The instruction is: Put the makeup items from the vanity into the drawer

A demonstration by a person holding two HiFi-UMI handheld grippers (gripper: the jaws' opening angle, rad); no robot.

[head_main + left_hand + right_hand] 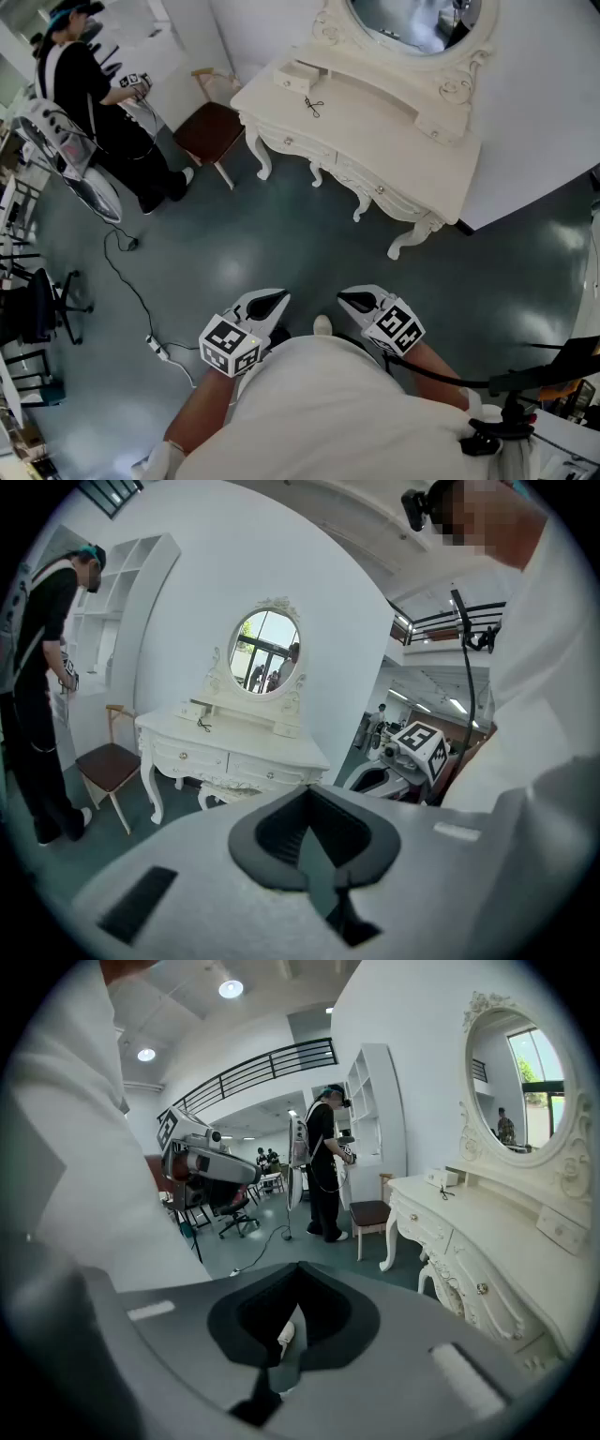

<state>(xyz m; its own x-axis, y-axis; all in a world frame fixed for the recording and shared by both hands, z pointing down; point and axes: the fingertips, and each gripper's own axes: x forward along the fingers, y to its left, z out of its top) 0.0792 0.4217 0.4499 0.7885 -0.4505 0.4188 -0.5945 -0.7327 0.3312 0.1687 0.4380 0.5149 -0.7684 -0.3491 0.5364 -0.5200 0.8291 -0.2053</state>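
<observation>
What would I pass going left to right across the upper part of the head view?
Person in black → wooden chair → white vanity
</observation>
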